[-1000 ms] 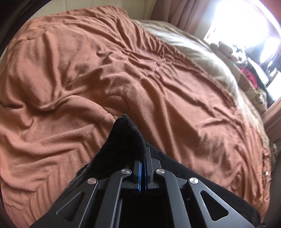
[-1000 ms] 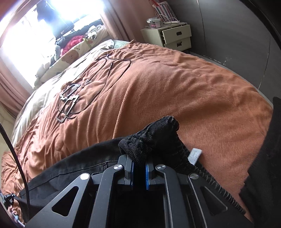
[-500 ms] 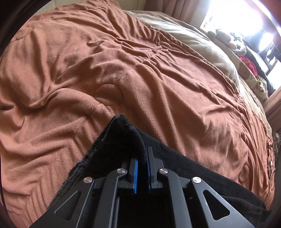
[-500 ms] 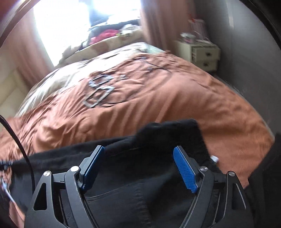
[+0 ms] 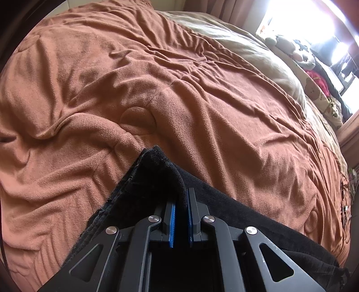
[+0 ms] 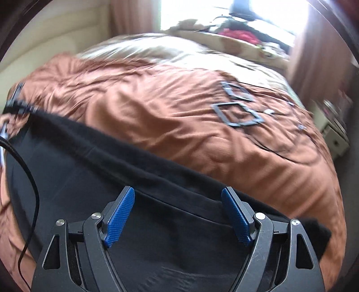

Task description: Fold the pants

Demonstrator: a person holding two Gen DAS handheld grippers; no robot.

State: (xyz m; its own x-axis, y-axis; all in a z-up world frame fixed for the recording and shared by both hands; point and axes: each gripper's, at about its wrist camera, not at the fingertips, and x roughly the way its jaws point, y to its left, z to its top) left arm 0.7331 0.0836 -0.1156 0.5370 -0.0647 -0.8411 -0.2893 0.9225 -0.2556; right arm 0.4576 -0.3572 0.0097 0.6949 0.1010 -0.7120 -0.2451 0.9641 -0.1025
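The black pants [image 6: 139,202] lie long across the brown blanket [image 5: 202,112], one end pinched tight in the left gripper [image 5: 181,202], the empty right gripper [image 6: 178,215] spread wide just above them.

A: We see bright daylight pouring in from the window [image 5: 298,20], so white we can't see through it.

B: Yes. Our left view is sharp. Our right view is smeary, and the blanket [image 6: 179,116] looks shiny. Both pictures bend round, with dark corners.
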